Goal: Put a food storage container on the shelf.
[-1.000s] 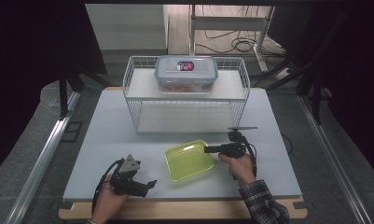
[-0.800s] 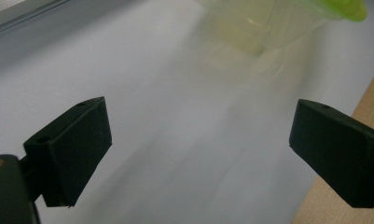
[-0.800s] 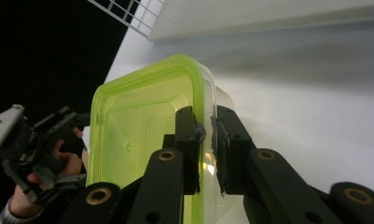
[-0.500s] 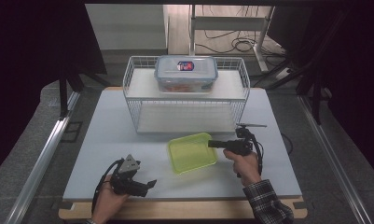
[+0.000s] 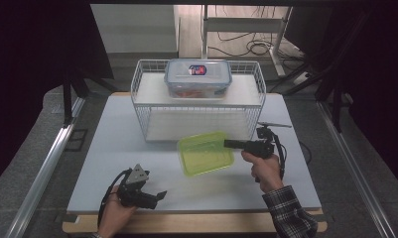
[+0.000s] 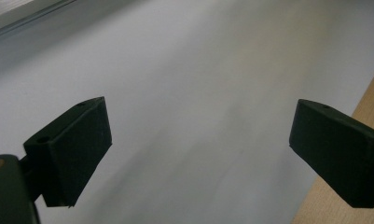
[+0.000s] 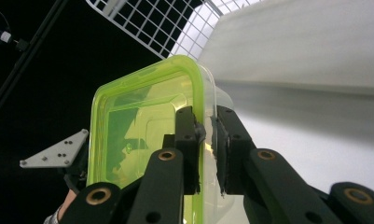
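Standing just behind green container [image 5: 205, 153]: wire basket [image 5: 142, 106].

Black left gripper [image 5: 159, 196] with grey three-cornered plate, screw holes and trailing black cable, lower left. Black right gripper [image 7: 207, 140] with brass-coloured pivot pins; plaid sleeve [image 5: 288, 213], lower right.

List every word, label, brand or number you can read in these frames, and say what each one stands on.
No text can be read.
Clear lidded container on top of the wire rack: a red, blue and white sticker on its lid, too small and blurred to read.
Green-lidded container clamped by its rim in the right gripper: no print visible.
Left gripper, open over the table: no markings visible.
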A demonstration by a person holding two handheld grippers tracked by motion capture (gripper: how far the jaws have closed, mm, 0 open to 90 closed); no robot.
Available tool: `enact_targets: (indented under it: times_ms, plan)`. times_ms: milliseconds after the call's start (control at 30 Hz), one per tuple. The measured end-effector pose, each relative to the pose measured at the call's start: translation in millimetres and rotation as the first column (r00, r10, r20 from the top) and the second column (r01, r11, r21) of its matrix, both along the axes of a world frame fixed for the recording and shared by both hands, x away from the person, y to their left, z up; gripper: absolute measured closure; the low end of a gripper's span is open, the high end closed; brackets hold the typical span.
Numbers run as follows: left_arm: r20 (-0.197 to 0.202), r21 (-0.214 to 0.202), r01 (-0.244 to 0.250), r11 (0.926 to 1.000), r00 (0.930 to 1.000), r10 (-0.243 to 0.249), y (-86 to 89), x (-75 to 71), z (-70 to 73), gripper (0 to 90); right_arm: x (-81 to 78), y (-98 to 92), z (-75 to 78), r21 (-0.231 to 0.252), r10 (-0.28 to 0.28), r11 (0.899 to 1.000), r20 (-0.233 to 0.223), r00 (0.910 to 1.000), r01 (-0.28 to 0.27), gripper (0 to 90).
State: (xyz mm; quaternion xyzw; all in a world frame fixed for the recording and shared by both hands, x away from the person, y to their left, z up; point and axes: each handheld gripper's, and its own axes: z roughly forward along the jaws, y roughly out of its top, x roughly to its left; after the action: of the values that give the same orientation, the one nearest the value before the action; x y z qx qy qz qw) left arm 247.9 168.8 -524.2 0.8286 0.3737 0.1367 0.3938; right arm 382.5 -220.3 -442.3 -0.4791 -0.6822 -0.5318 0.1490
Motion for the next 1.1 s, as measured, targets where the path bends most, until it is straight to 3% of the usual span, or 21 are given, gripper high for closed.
enact_targets:
  times_ms: [167, 633, 1100]
  plan:
    - [0.003, 0.0, -0.001, 1.0, 1.0, 0.001, 1.1, -0.1, 0.9, 5.4, 1.6, -1.7, 12.0, 0.028, 0.0, 1.0, 0.011, 0.9999, 0.0, 80.5]
    - [0.018, -0.005, -0.008, 1.0, 0.9998, 0.009, 3.3, -0.1, 2.4, 5.5, 7.0, -1.0, 44.8, 0.022, -0.018, 1.0, 0.061, 0.998, 0.017, 80.5]
    - [0.015, -0.013, -0.013, 0.9998, 0.9998, 0.013, 4.6, 0.4, 1.8, 5.4, 18.4, -3.4, 77.3, 0.056, -0.064, 0.997, 0.087, 0.9942, 0.059, 80.5]
